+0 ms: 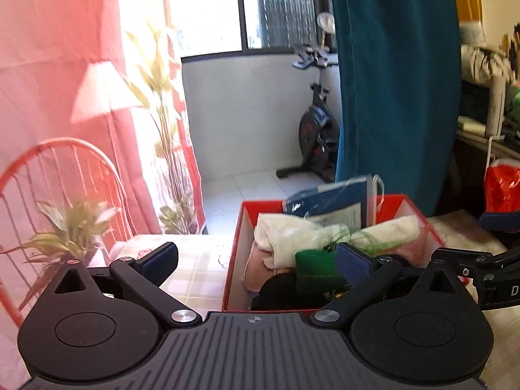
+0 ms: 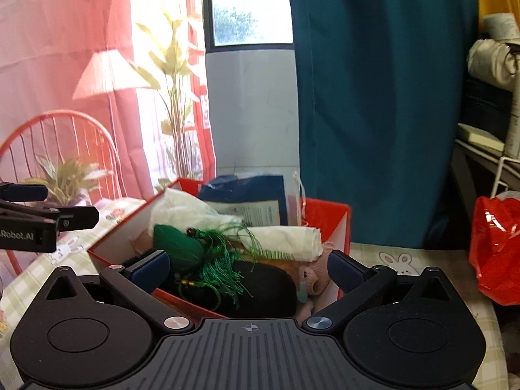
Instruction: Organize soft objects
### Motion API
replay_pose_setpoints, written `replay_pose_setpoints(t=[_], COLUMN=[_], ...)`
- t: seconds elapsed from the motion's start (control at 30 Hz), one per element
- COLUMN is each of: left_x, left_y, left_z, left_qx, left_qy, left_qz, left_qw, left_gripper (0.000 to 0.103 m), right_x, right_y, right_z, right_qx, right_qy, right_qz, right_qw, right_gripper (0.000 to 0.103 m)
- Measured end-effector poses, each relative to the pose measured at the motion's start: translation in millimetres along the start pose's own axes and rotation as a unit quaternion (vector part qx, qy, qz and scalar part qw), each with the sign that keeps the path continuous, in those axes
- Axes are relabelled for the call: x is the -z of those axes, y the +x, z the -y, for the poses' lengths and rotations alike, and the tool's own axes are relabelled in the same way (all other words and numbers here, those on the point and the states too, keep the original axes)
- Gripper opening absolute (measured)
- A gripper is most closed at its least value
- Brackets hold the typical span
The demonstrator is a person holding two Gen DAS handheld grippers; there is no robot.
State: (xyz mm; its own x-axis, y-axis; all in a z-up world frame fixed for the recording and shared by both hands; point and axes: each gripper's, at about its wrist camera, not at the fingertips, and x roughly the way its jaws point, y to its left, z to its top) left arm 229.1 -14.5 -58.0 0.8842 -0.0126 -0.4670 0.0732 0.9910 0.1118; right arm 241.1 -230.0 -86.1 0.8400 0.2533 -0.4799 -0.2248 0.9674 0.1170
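Left gripper (image 1: 256, 258) spread wide and empty beside the red box (image 1: 234, 243), right gripper (image 2: 248, 268) just as wide and empty over its near edge. Only the left view catches the exercise bike (image 1: 317, 133) past the window; only the right shows the green tasselled pouch (image 2: 182, 243) whole on the white cloths (image 2: 286, 239), atop a dark item I can't make out. Box sits on a checked tablecloth (image 2: 383, 256), pink curtain (image 2: 48, 48) left, teal curtain (image 2: 373, 97) right.

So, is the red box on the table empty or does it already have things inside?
Nearly full. The red box holds white cloth, a green tassel piece, something black and a blue packet.
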Motion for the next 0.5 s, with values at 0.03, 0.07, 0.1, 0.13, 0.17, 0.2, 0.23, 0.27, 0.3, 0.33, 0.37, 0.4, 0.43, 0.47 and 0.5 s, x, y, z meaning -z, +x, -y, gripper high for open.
replay_pose_setpoints(t=[0.03, 0.07, 0.1, 0.13, 0.17, 0.2, 0.23, 0.27, 0.3, 0.33, 0.37, 0.4, 0.43, 0.47, 0.5], left_x=[-2, -4, -6, -7, -9, -10, -11, -12, -13, -13, -13, -13, -12, -12, -11], left_y=[-8, -16, -23, -32, -41, -51, -59, -67, -76, -85, -95, -105, -113, -121, -130], left_z=[-1, -3, -5, -6, -7, -7, -6, -5, -5, -3, -3, -2, -1, 1, 2], left_qx=[0.005, 0.012, 0.02, 0.028, 0.029, 0.028, 0.024, 0.02, 0.018, 0.019, 0.022, 0.026, 0.029, 0.029, 0.029], left_qy=[-0.007, -0.015, -0.022, -0.029, -0.033, -0.037, -0.038, -0.038, -0.037, -0.037, -0.038, -0.038, -0.038, -0.037, -0.036], left_qz=[0.004, 0.007, 0.011, 0.016, 0.02, 0.023, 0.022, 0.022, 0.024, 0.029, 0.036, 0.04, 0.043, 0.046, 0.05], left_qw=[1.0, 0.9998, 0.9995, 0.9991, 0.9988, 0.9987, 0.9987, 0.9988, 0.9989, 0.9987, 0.9984, 0.9981, 0.998, 0.9978, 0.9977], left_gripper=[0.103, 0.103, 0.103, 0.103, 0.103, 0.103, 0.103, 0.103, 0.103, 0.103, 0.103, 0.103, 0.103, 0.103, 0.103], right_x=[-1, -2, -3, -5, -7, -8, -9, -10, -11, -11, -11, -12, -12, -12, -12], right_y=[-7, -15, -22, -30, -39, -47, -56, -64, -73, -83, -92, -100, -109, -117, -126], right_z=[-1, -1, -2, -3, -3, -3, -3, -4, -3, -4, -5, -7, -9, -11, -13], right_qx=[0.0, 0.001, 0.003, 0.005, 0.007, 0.006, 0.005, 0.005, 0.004, 0.003, 0.001, 0.0, 0.0, 0.001, 0.003], right_qy=[0.003, 0.006, 0.01, 0.015, 0.02, 0.024, 0.03, 0.036, 0.041, 0.044, 0.046, 0.045, 0.042, 0.039, 0.037], right_qz=[0.005, 0.01, 0.016, 0.021, 0.025, 0.029, 0.034, 0.037, 0.041, 0.046, 0.05, 0.052, 0.055, 0.059, 0.063], right_qw=[1.0, 1.0, 1.0, 1.0, 0.999, 0.999, 0.999, 0.999, 0.998, 0.998, 0.998, 0.998, 0.998, 0.998, 0.997], right_gripper=[0.103, 0.103, 0.103, 0.103, 0.103, 0.103, 0.103, 0.103, 0.103, 0.103, 0.103, 0.103, 0.103, 0.103, 0.103])
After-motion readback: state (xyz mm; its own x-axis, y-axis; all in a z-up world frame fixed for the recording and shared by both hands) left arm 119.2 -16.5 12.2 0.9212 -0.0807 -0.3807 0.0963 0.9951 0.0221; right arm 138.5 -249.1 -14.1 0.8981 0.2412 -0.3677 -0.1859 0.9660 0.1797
